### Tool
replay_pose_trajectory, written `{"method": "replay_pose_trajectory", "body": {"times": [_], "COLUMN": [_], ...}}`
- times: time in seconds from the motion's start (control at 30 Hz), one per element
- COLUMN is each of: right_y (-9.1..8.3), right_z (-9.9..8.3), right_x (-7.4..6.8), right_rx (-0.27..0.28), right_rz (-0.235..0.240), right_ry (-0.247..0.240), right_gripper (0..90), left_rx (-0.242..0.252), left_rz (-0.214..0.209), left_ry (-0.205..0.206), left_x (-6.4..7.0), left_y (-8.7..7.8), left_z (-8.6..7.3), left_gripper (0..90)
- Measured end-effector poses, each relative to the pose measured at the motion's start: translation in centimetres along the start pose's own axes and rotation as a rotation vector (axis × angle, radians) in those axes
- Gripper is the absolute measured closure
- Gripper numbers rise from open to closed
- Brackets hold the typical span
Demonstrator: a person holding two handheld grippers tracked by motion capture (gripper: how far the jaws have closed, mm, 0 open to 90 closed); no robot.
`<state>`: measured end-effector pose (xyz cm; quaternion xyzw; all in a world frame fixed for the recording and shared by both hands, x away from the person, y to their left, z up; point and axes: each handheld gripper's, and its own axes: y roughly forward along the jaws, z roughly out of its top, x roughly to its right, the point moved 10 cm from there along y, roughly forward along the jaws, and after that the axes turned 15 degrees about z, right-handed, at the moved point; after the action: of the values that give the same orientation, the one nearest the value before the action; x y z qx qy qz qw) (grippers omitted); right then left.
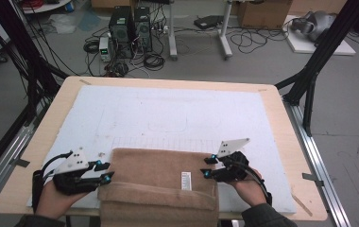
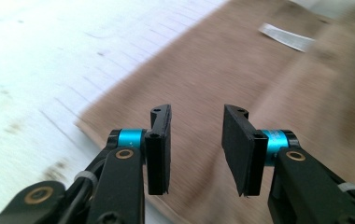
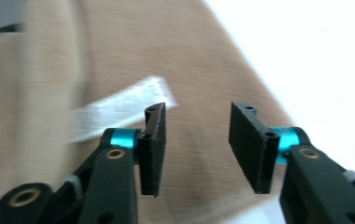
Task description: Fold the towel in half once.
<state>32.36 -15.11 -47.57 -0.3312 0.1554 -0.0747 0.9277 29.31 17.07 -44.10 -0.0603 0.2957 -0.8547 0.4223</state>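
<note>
Surface (image 1: pixel 281 113), covered by a white mat (image 1: pixel 177 113), carries a brown towel (image 1: pixel 154 175) at its near edge, lying between the two claws and partly folded, with a thicker band along the near side. Left claw (image 1: pixel 103 171) sits at the towel's left edge, jaws apart and empty; the cloth lies under and beyond them. Right claw (image 1: pixel 208 167) sits at the right edge, jaws likewise apart and empty, with the white label (image 1: pixel 185 180) just to its left. Risk: a shallow bite may catch only the top layer, so the fold slips or bunches.
</note>
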Motion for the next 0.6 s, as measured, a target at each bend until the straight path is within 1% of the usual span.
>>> {"method": "replay_pose_trajectory", "body": {"times": [0.03,0.07,0.1,0.13,0.17,0.23,0.3,0.33,0.37,0.4,0.43,0.47,0.5,0.53,0.57,0.6], "right_y": [0.0,-0.1,-0.1,0.0,0.0,0.0,0.0,0.0,0.2,0.3,0.5,0.6,0.6,0.7,0.9,1.1], "right_z": [-0.2,-0.4,-0.4,-0.6,-0.9,-1.3,-1.8,-2.0,-2.2,-2.5,-2.6,-2.7,-2.6,-2.5,-2.5,-2.5], "right_x": [0.8,1.6,2.2,2.7,3.2,4.2,5.1,5.4,5.6,5.8,5.8,5.8,5.7,5.4,5.1,5.0], "right_rx": [0.000,0.002,0.015,0.020,0.011,-0.006,-0.012,-0.012,-0.010,-0.009,-0.011,-0.012,-0.005,0.003,0.008,0.017], "right_rz": [-0.017,-0.032,-0.041,-0.046,-0.056,-0.089,-0.110,-0.117,-0.105,-0.089,-0.074,-0.072,-0.062,-0.031,-0.011,-0.019], "right_ry": [0.014,0.026,0.038,0.059,0.070,0.083,0.101,0.108,0.123,0.134,0.147,0.143,0.142,0.144,0.140,0.130], "right_gripper": [53.2,52.1,50.2,48.6,47.0,43.5,40.5,40.0,39.8,40.0,40.4,41.9,47.9,57.7,60.2,66.1], "left_rx": [-0.001,-0.004,-0.009,-0.027,-0.046,-0.086,-0.120,-0.133,-0.154,-0.183,-0.211,-0.220,-0.211,-0.204,-0.205,-0.204], "left_rz": [0.011,0.013,0.016,0.035,0.053,0.087,0.097,0.106,0.106,0.095,0.086,0.062,0.062,0.043,0.037,0.006], "left_ry": [-0.006,-0.023,-0.040,-0.039,-0.050,-0.051,-0.058,-0.054,-0.064,-0.069,-0.079,-0.100,-0.104,-0.122,-0.138,-0.153], "left_x": [-0.5,-1.0,-1.5,-2.1,-2.6,-3.6,-4.2,-4.4,-4.6,-4.6,-4.7,-4.6,-4.7,-4.6,-4.6,-4.3], "left_y": [0.9,1.7,2.5,3.4,4.3,5.8,6.8,7.2,7.7,8.1,8.4,8.7,8.7,8.7,8.6,8.5], "left_z": [0.1,0.1,0.1,-0.1,-0.4,-1.1,-1.7,-2.0,-2.3,-2.8,-3.2,-3.4,-3.3,-3.2,-3.2,-3.2], "left_gripper": [61.7,61.0,59.5,58.6,56.4,48.6,44.4,42.6,40.8,39.1,39.2,41.1,43.4,49.7,57.7,64.3]}}
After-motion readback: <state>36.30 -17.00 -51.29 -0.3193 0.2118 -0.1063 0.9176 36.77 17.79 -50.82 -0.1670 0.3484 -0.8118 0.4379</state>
